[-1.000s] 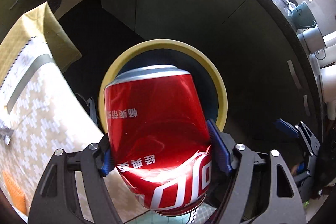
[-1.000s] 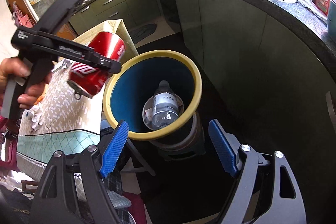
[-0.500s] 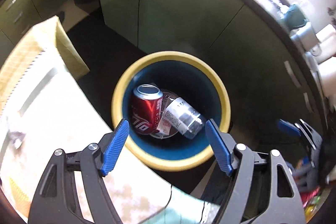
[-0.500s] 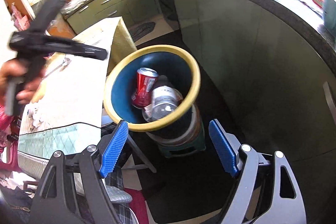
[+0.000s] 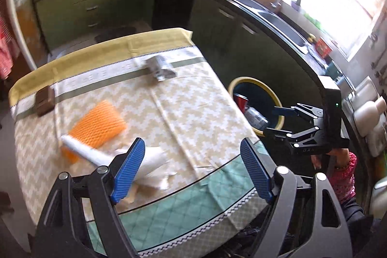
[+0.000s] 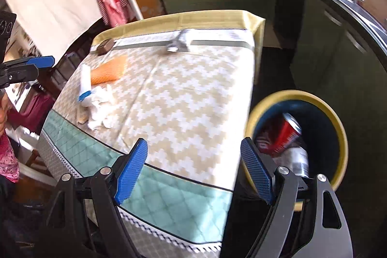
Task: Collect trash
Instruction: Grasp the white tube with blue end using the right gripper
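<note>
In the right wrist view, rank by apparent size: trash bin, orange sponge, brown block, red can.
1. trash bin
2. red can, though nearness to the camera inflates it
3. orange sponge
4. brown block

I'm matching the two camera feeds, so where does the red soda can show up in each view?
Left wrist: red can right of centre, only partly visible inside the yellow-rimmed bin past the table's right edge.
Right wrist: red can lower right, lying in the same bin above a clear bottle.
Shared landmark: the orange mat on the tablecloth.
</note>
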The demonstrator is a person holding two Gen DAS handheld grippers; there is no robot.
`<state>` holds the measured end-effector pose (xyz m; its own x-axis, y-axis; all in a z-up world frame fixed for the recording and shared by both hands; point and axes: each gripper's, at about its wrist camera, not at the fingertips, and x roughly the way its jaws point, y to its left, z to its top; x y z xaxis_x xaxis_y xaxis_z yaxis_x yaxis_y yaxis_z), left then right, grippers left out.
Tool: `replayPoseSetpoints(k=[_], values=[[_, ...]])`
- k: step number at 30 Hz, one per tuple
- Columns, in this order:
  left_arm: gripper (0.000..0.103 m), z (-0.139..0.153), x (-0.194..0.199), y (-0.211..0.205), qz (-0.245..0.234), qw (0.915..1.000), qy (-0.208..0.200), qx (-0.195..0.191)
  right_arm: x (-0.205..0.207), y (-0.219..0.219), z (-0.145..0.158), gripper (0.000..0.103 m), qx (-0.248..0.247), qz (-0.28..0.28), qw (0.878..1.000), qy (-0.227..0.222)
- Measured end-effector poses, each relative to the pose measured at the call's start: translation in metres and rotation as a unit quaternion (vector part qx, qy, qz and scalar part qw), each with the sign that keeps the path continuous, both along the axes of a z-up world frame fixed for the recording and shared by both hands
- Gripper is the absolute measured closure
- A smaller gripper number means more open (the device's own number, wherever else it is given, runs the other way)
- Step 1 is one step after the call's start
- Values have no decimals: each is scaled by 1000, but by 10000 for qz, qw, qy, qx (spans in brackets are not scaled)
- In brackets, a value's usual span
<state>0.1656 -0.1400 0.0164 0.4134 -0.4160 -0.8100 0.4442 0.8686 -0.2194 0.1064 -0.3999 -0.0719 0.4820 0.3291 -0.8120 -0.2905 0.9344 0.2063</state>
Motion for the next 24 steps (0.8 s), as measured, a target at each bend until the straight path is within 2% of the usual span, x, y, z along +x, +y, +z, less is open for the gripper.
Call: replayPoseSetpoints(k=[2,5,10,13,16,18,22,24], values=[[25,-4,-6,39,415,9991,-82,79,10,44,3,25,-26,455,9990,22],[25,-10,-17,92,934,9956,-29,-98,33,105,6,25,-68,999,9950,66],[24,-23,-36,150,1554,9875,-54,-277,61,195,13,25,79,1834,9828,178],[24,-32,-45,169,1836,9828,-92,-196,79,240,10,32,115,2184,9753,310],[23,-38,-54,179,1947,9807,-83,-180,97,278,0,35,-84,2371,9703,468],[22,-43,-57,181,1961,9804,-49,-180,108,295,-9,40,-165,2448,9675,611],[22,-50,-62,184,1952,9805,14,-240,126,313,-30,43,-402,2394,9665,837],[22,-53,-62,184,1917,9811,32,-266,132,318,-38,51,-435,2396,9652,954]])
